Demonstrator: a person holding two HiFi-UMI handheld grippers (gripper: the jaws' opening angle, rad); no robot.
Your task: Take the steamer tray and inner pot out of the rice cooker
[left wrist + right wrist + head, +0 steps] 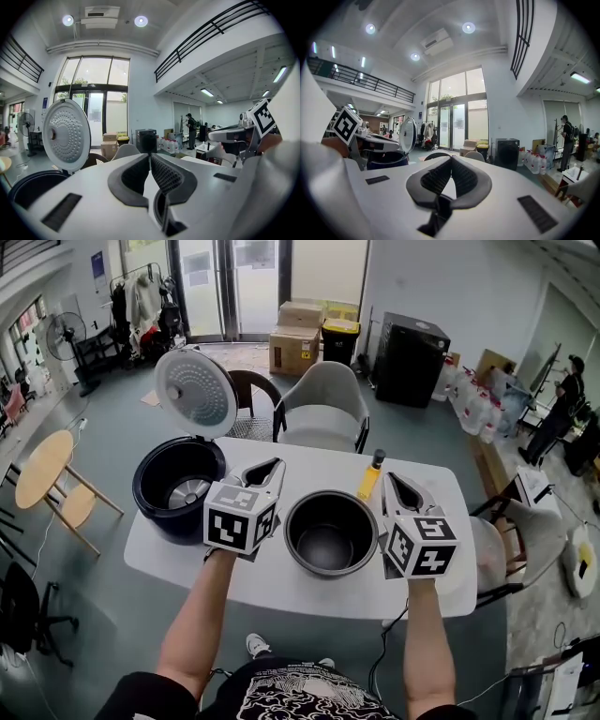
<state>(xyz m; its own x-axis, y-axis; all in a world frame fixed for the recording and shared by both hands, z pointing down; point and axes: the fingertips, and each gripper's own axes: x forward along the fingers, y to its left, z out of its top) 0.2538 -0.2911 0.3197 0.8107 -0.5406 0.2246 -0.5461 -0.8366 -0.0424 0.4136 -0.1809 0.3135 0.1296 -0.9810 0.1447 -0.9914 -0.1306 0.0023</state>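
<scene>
The dark inner pot (330, 532) stands empty on the white table (309, 601), between my two grippers. At the table's left end sits the dark blue rice cooker (178, 484) with its lid (195, 392) raised; its cavity shows only the bare heating plate. No steamer tray shows in any view. My left gripper (274, 463) hovers just left of the pot, shut and empty. On the pot's right my right gripper (390, 477) is shut too, with nothing in it. The left gripper view has the closed jaws (149, 157) and the lid (65, 135); the right gripper view has closed jaws (451, 159).
A yellow bottle with a black cap (371, 476) stands behind the pot. A grey chair (323, 409) is at the table's far side, a round wooden table (42, 470) to the left. Boxes and a black cabinet (411, 357) stand by the far wall.
</scene>
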